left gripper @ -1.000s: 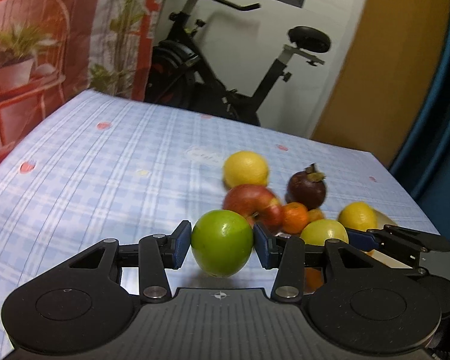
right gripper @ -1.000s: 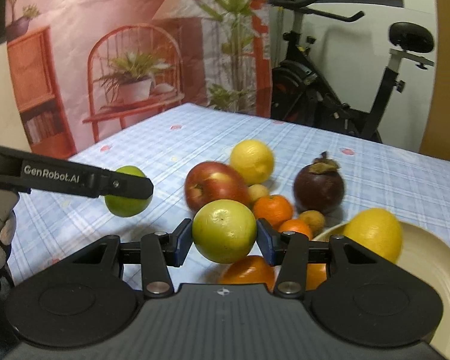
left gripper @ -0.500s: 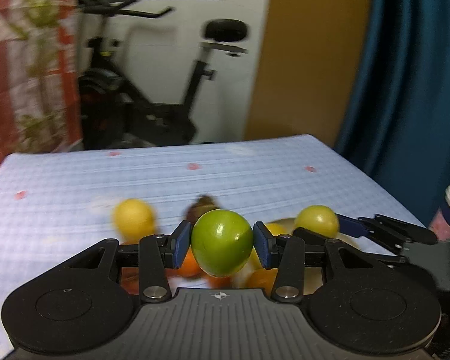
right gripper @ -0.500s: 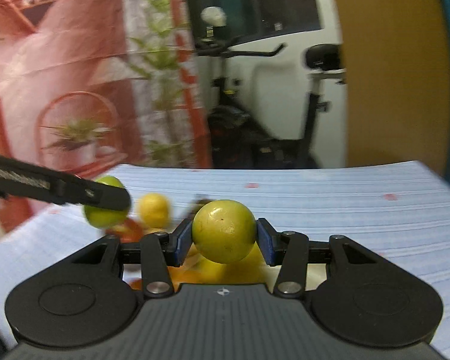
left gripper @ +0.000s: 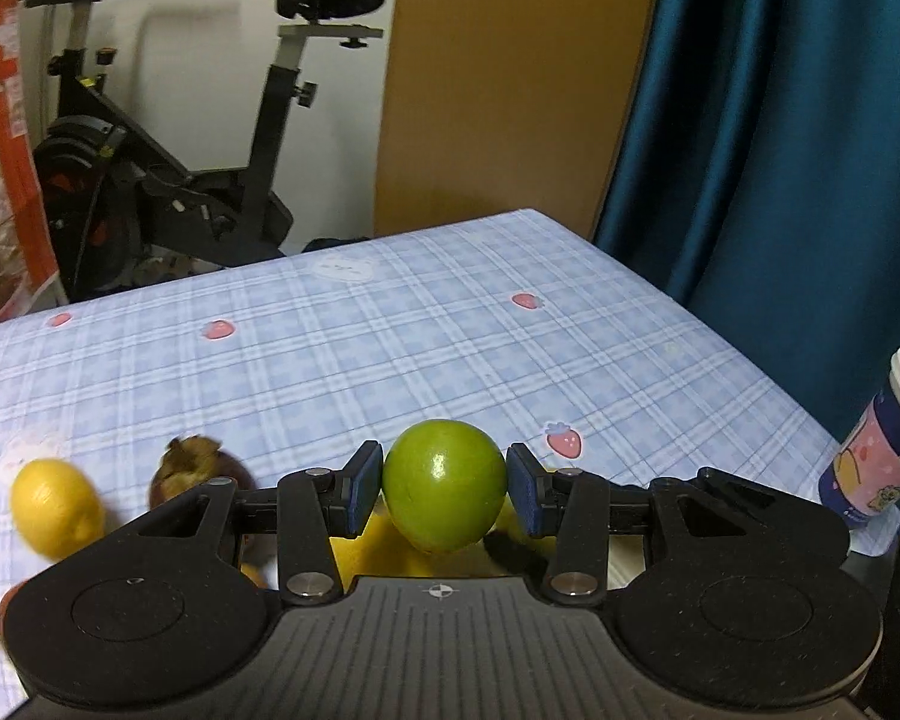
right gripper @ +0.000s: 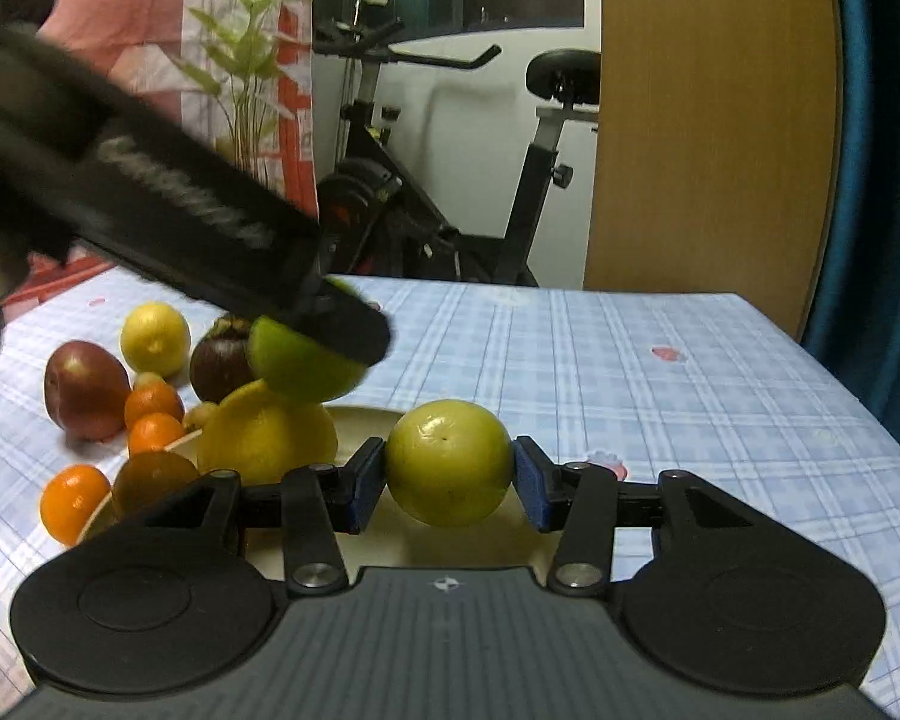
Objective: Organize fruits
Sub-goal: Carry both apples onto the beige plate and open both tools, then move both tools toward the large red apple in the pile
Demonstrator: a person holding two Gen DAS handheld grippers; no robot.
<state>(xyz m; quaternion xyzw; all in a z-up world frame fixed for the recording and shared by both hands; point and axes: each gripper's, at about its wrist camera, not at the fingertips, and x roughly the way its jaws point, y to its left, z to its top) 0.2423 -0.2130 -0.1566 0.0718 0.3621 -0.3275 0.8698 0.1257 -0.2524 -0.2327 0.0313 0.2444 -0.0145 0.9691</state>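
My left tool (left gripper: 444, 486) is clamped on a green lime (left gripper: 444, 485), blue pads (left gripper: 363, 489) pressing both sides, fruit dead centre in the left wrist view and lifted off the counter (left gripper: 390, 348). My right tool (right gripper: 449, 483) is closed the same way on a yellow-green lime (right gripper: 449, 462), held just above the cream plate (right gripper: 360, 420) at centre frame.

In the right wrist view the left tool comes in blurred from the upper left, its lime just above and left of mine, over the big yellow citrus (right gripper: 267, 432) sitting on the plate. The two limes are near each other, not touching.

Left of the plate on the checked cloth: mangosteen (right gripper: 219, 360), lemon (right gripper: 154, 338), red apple (right gripper: 84, 390), several small oranges (right gripper: 153, 402), one at lower left (right gripper: 72, 501).

Left wrist view: lemon and mangosteen at lower left, a lidded cup (left gripper: 882, 450) at the right edge. Exercise bike (right gripper: 450, 180) behind the counter, blue curtain (left gripper: 780, 120) upper right.
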